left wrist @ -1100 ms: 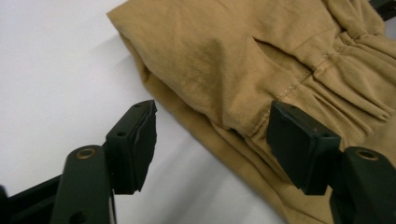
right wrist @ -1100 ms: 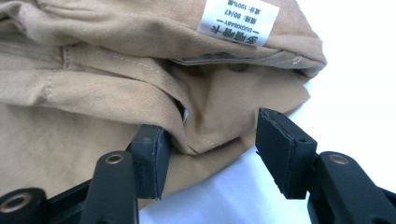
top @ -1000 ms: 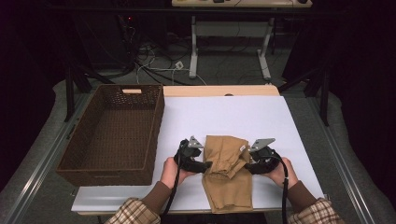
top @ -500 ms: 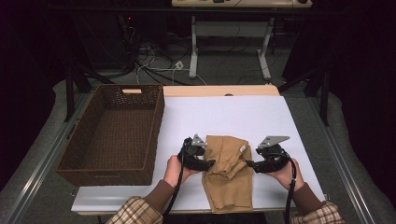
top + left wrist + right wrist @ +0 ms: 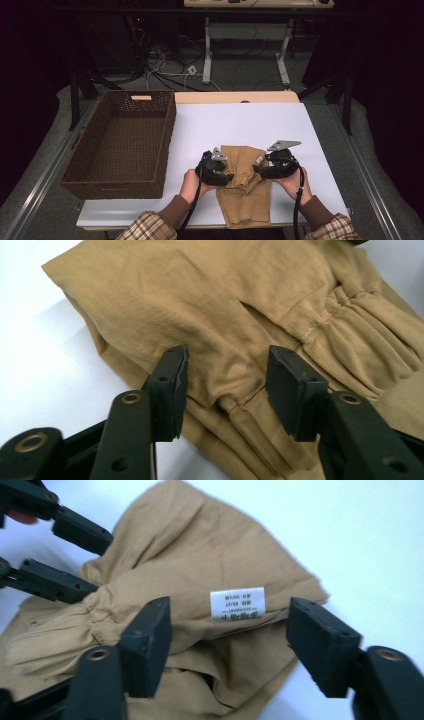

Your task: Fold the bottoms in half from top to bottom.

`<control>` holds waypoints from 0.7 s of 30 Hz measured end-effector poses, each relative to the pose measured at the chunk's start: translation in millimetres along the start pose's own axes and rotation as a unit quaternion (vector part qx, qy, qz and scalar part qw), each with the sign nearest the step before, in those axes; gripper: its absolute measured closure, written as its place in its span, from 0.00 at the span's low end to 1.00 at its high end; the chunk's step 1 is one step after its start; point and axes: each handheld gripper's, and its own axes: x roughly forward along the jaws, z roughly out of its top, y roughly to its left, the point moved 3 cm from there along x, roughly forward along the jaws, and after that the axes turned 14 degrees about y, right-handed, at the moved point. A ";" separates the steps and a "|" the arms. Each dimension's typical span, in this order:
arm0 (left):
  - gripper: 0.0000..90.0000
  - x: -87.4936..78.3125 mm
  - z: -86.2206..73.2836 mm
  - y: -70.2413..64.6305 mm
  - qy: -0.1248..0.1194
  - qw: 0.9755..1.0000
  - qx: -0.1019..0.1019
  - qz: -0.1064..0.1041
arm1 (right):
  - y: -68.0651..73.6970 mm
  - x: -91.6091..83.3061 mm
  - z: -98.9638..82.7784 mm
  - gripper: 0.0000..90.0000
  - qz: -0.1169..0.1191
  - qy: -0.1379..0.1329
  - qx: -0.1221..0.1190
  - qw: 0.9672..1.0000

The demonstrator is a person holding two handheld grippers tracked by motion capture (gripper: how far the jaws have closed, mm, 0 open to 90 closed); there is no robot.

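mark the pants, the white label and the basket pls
pants (image 5: 246,197) high view, lower leg fabric
label (image 5: 237,603) right gripper view, middle of the tag
basket (image 5: 168,145) high view, right wall

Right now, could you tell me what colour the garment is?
Tan garment, best in the left gripper view.

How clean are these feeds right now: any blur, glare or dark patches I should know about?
High view: the white table sheet is brightly lit, the surroundings and floor nearly black, the wicker basket dim inside. Left gripper view: the tan garment is sharp around the seams, the sheet blown out white. Right gripper view: slightly soft, the small print on the white label is unreadable.
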 end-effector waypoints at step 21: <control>0.69 4.6 1.1 -2.7 -0.005 1.000 0.020 -0.008 | -7.3 28.8 -11.9 0.83 -0.013 0.042 -0.026 0.999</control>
